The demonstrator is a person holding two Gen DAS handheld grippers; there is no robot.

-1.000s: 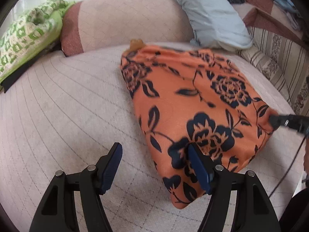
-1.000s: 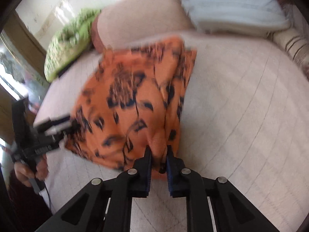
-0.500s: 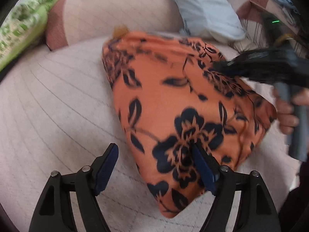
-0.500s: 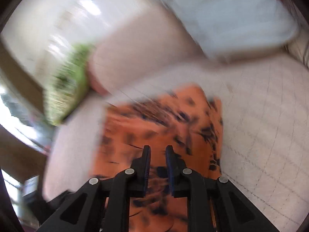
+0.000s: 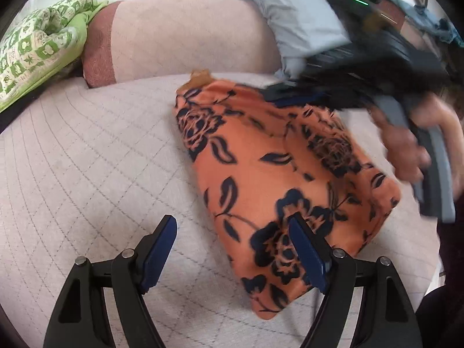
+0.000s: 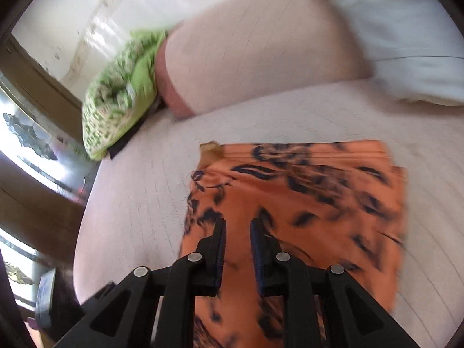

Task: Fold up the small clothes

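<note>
1. Because the orange floral garment point(image 5: 278, 174) is thin printed cloth, it should handle as light, limp and a little slippery, likely to sag and slide rather than hold a crease; it lies folded on the pale quilted bed cover point(image 5: 87, 159), right of centre in the left wrist view.
2. Good places to take hold look like the corners and the doubled edges, where several layers can be pinched together; a small tan tag or lining point(image 6: 210, 152) sticks out at its far-left corner.
3. The left gripper point(image 5: 232, 249) stands wide open, its right finger over the near part of the cloth and its left finger over bare cover, pinching nothing.
4. The right gripper point(image 6: 237, 243) hovers above the cloth with a narrow gap between its blue pads point(image 6: 220, 249); I see no fabric caught there, so it looks parted just slightly and empty, though motion blur makes this less than certain.
5. Seen from the left wrist view, that right gripper and the hand point(image 5: 406, 150) holding it are a dark blur over the garment's far-right part.
6. Beyond the cloth, a pink bolster point(image 5: 185, 37) lies along the far side, a green patterned pillow point(image 5: 37, 49) at far left and a grey-blue pillow point(image 5: 295, 17) at far right.
</note>
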